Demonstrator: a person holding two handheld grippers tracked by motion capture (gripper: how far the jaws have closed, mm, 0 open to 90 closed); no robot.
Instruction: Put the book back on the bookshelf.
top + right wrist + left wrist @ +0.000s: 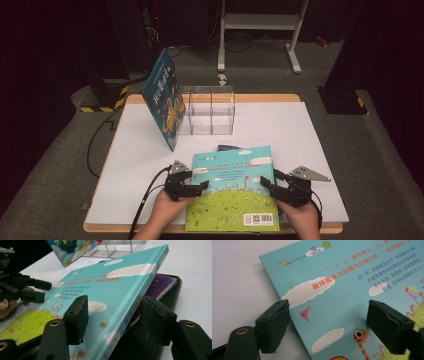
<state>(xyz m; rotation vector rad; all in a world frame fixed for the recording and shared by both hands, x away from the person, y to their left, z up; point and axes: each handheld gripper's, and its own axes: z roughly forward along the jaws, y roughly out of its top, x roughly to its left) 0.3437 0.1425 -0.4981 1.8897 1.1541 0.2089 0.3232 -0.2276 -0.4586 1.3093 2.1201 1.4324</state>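
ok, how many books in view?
3. Teal picture book lies at the near table edge, a purple book beneath it, and a blue one leans on the clear organizer. More could be hidden underneath.

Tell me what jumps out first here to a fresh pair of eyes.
The turquoise picture book at the table's near edge, with the left gripper and right gripper at its two sides. The right gripper's open fingers straddle its raised edge, a purple book beneath. Farther back, a blue book leans against a clear divided rack.

Table (310,130) brightly lit amid dark surroundings; close-up views blur, perhaps from nearness.
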